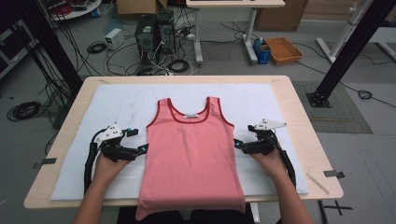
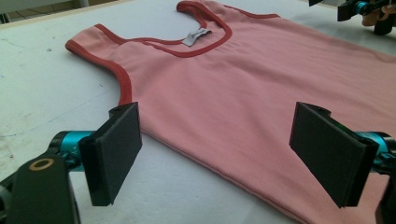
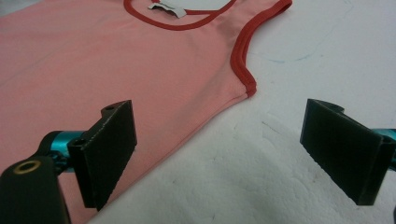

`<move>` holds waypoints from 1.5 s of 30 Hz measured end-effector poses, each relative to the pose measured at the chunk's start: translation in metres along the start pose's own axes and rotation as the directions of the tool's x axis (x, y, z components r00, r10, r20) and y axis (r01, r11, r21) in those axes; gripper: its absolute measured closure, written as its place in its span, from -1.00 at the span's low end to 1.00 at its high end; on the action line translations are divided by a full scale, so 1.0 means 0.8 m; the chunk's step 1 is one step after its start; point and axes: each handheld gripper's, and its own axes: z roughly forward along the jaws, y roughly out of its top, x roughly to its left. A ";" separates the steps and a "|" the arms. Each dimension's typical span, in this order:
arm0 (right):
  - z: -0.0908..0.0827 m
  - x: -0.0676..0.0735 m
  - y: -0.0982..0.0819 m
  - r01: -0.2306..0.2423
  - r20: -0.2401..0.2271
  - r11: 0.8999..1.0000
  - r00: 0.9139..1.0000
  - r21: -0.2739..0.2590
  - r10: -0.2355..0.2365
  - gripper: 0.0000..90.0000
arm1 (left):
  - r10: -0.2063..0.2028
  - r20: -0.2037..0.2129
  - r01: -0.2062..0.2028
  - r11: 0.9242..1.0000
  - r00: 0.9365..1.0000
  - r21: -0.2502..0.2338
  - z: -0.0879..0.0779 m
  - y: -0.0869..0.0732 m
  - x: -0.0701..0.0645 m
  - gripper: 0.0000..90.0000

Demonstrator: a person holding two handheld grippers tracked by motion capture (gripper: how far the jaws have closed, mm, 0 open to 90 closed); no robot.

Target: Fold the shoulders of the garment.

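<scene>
The left gripper (image 1: 142, 149) sits low on the white mat (image 1: 70, 177) just beside the left side seam of the pink tank top (image 1: 191, 154), its jaws spread wide with nothing between the pads — in the left gripper view the seam runs across the gap between them, below the red-trimmed armhole. The top lies flat and face up in the middle of the mat, neckline and grey label (image 2: 196, 37) away from the person, straps smoothed out, its hem hanging over the near edge of the wooden table (image 1: 299, 107). At its right side seam the right gripper (image 1: 239, 144) mirrors the other — jaws likewise spread and empty, one over the pink cloth's edge, one over bare mat. A thin stick (image 1: 317, 183) lies on the table's near right corner, well apart from both. Nothing lies between either gripper and the cloth.
</scene>
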 end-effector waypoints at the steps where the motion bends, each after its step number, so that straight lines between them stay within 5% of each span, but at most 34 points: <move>1: 0.000 0.000 0.000 -0.004 -0.001 1.000 1.000 0.000 0.004 -0.77 | -0.001 -0.001 0.001 1.000 1.000 0.001 0.000 0.000 0.000 -0.62; 23: 0.000 0.004 0.003 0.006 0.005 1.000 1.000 0.009 -0.006 -0.77 | -0.010 0.005 0.010 0.999 1.000 0.032 0.004 0.002 0.001 -0.62; 30: -0.007 0.010 0.029 0.014 -0.004 0.999 1.000 -0.038 -0.014 -0.77 | -0.017 -0.002 0.017 1.000 1.000 0.005 0.001 0.000 0.002 -0.62; 45: 0.016 -0.005 0.088 -0.011 -0.013 1.000 1.000 -0.023 0.011 -0.77 | -0.016 -0.004 0.016 1.000 1.000 0.003 0.001 0.000 0.001 -0.62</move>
